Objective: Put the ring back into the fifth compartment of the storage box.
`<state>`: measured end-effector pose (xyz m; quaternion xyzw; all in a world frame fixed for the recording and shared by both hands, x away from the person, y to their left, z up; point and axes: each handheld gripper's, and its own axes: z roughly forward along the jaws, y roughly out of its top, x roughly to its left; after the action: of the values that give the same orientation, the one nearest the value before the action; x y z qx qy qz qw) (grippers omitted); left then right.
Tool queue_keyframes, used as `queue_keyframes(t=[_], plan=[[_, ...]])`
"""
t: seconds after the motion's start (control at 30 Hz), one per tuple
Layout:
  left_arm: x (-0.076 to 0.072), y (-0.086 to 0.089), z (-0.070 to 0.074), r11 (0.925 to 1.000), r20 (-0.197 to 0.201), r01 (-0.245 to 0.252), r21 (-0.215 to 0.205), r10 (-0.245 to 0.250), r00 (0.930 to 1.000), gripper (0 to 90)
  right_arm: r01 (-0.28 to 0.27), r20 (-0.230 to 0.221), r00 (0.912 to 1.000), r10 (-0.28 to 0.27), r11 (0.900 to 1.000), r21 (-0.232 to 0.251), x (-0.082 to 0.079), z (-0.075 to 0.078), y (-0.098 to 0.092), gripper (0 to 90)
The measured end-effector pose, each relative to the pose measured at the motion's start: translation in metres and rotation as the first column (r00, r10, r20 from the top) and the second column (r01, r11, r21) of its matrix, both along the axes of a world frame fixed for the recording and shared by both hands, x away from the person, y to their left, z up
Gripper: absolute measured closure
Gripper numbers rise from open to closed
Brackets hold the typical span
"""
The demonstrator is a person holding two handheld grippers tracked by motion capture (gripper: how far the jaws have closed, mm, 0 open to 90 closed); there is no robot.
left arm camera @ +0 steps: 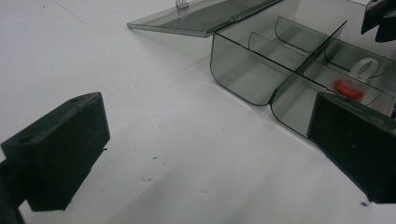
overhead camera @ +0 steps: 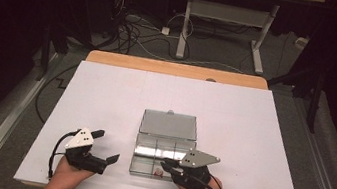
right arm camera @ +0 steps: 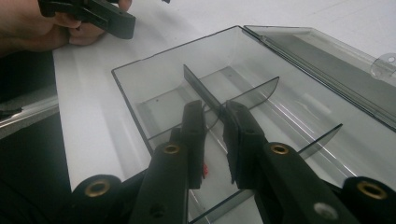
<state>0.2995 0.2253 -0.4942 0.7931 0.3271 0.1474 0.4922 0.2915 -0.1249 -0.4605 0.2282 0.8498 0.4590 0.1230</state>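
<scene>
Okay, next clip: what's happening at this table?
A person works a clear compartment box, its lid folded open flat on the white table. The right gripper reaches into the near compartments, jaws slightly apart with nothing between them, above a small red and clear piece lying inside. The left gripper rests open on the table beside the box, holding nothing.
</scene>
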Motion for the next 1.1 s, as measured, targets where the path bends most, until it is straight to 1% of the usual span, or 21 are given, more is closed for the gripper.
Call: queue_keyframes(t=[0.13,0.3,0.43,0.6,0.67,0.7,0.77,0.9,1.03,1.1], plan=[[0.0,0.0,0.0,1.0,0.001,-0.001,0.0,0.001,1.0,0.0,0.007,-0.001,1.0,-0.007,1.0,0.005,0.001,0.0,-0.002,78.2],[0.0,0.0,0.0,1.0,0.0,-0.001,0.0,0.001,1.0,0.0,0.023,0.001,0.9997,-0.023,0.999,0.023,0.001,0.004,-0.007,71.9],[0.0,0.0,0.0,1.0,-0.001,-0.001,-0.002,0.001,1.0,0.0,0.05,-0.008,0.9987,-0.05,0.998,0.045,0.003,0.007,-0.016,62.9],[0.0,0.0,0.0,1.0,0.001,-0.001,-0.001,0.001,1.0,0.0,0.084,-0.004,0.9965,-0.084,0.994,0.073,0.006,0.008,-0.028,52.3],[0.0,0.0,0.0,1.0,0.001,-0.001,-0.001,0.001,1.0,0.0,0.093,-0.011,0.9956,-0.093,0.992,0.083,0.007,0.009,-0.033,48.5],[0.0,0.0,0.0,1.0,0.001,-0.001,0.0,0.001,1.0,0.0,0.103,-0.007,0.9947,-0.102,0.991,0.087,0.008,0.009,-0.036,45.2],[0.0,0.0,0.0,1.0,0.0,0.0,-0.001,0.0,1.0,0.0,0.121,0.008,0.9925,-0.122,0.989,0.086,0.008,0.009,-0.04,40.3],[0.0,0.0,0.0,1.0,0.0,0.001,-0.001,-0.001,1.0,0.0,0.143,0.015,0.9894,-0.145,0.986,0.082,0.007,0.008,-0.045,28.6],[0.0,0.0,0.0,1.0,-0.001,0.002,-0.002,-0.002,1.0,0.0,0.156,0.01,0.9874,-0.158,0.983,0.096,0.007,0.006,-0.051,17.1],[0.0,0.0,0.0,1.0,-0.001,0.003,-0.002,-0.003,1.0,0.0,0.171,0.011,0.9848,-0.173,0.98,0.104,0.007,0.006,-0.055,16.2]])
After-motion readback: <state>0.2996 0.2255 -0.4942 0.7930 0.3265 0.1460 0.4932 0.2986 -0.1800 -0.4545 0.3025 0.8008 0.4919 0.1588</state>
